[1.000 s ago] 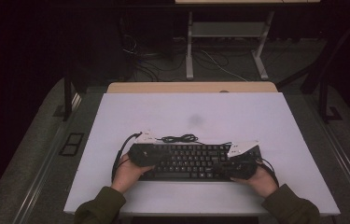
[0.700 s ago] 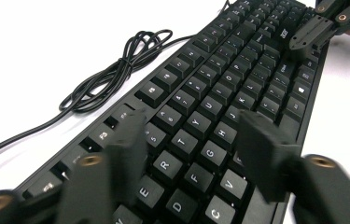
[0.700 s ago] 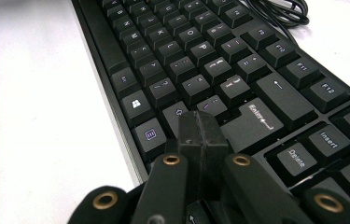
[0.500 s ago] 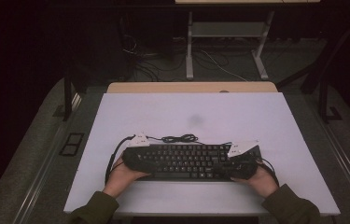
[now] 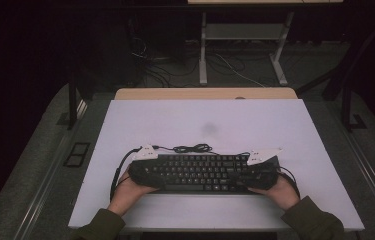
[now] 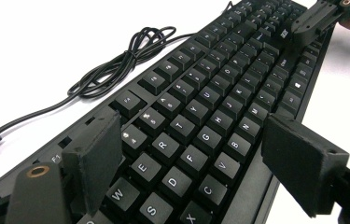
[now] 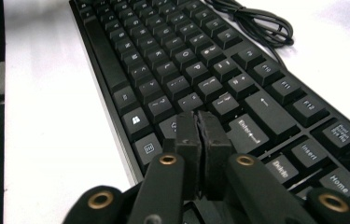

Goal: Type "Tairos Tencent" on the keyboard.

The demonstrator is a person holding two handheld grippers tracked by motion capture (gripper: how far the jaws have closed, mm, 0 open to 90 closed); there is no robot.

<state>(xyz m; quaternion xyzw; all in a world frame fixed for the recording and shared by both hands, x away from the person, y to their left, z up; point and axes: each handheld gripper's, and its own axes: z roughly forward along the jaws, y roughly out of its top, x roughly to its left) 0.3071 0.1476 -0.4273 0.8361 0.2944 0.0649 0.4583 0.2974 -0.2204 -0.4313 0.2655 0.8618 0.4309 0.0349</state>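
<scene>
Left gripper [image 6: 196, 154]: jaws spread wide over the Q-to-V end of the keyboard [image 5: 202, 172], one pad above the top key rows, the other off the near side; they have just been opening, and neither pad presses on anything. Right gripper [image 7: 198, 135]: pads pinched together, nothing between them, tips hovering above the keys beside Enter.

Keyboard lies flat near the table's [image 5: 125, 125] front edge, roughly centred, long side parallel to that edge. Its cable [image 5: 192, 148] lies bunched in loose loops on the table just behind it, plug end loose.

Progress, judged: keyboard looks set down and let go on the left end; right end not gripped either. Placement appears done. Left to do, if anything: draw both grippers clear; possibly tidy the cable.

Count: one keyboard, one cable, two grippers, two hands, one white table top.
</scene>
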